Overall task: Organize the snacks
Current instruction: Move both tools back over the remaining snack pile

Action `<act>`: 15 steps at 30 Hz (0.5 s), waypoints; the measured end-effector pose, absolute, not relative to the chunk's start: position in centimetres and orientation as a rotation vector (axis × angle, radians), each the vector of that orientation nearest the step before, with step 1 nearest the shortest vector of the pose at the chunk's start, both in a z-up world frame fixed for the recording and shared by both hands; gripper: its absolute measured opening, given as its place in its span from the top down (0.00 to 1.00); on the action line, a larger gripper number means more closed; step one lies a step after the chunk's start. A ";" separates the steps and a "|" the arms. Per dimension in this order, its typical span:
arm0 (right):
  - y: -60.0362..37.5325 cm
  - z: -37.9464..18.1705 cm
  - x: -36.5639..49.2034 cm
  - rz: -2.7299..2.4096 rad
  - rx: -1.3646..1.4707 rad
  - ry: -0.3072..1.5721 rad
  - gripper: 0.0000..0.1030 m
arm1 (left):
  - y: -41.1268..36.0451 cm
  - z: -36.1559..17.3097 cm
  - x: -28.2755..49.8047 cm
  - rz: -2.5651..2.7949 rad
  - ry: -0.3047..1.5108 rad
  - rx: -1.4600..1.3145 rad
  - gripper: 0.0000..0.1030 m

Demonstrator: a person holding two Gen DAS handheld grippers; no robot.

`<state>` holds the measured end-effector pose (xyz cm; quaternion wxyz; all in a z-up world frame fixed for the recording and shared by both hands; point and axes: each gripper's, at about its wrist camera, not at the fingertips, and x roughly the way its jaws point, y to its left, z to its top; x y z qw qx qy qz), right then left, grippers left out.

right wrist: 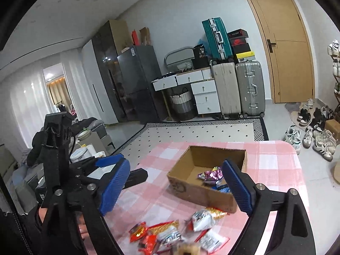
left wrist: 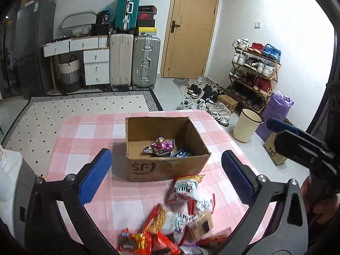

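Sitting in the cardboard box (left wrist: 163,165), two snack packets (left wrist: 159,147).

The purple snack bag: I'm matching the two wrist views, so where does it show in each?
Left wrist: purple bag lies inside the cardboard box, picture centre.
Right wrist: purple bag lies in the same box, right of centre, partly behind a gripper finger.
Shared landmark: teal suitcase by the far wall.

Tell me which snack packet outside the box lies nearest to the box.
The white packet with the orange crimped top, alone just before the box. The red packets lie in a heap farther from it.
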<state>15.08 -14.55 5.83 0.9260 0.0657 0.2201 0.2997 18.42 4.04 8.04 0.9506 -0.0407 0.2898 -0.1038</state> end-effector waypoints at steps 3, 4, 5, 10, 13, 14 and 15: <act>-14.9 5.5 12.5 0.599 0.117 0.459 0.04 | 4.2 8.4 15.6 -0.206 0.587 -0.079 0.00; -15.0 5.3 11.6 0.591 0.110 0.461 0.03 | 4.3 8.2 14.7 -0.202 0.594 -0.086 0.00; -15.2 5.0 10.8 0.589 0.110 0.463 0.03 | 4.5 8.2 14.0 -0.203 0.597 -0.097 0.00; -15.8 3.4 7.7 0.568 0.114 0.497 0.03 | 4.8 7.5 10.1 -0.197 0.604 -0.107 0.00; -16.3 2.3 5.8 0.551 0.114 0.507 0.03 | 5.1 7.1 8.1 -0.194 0.604 -0.127 0.00; -16.5 2.0 5.7 0.547 0.116 0.515 0.03 | 5.3 6.9 7.6 -0.193 0.603 -0.134 0.00; -16.6 1.5 5.0 0.545 0.115 0.523 0.03 | 5.5 6.8 6.8 -0.191 0.602 -0.139 0.00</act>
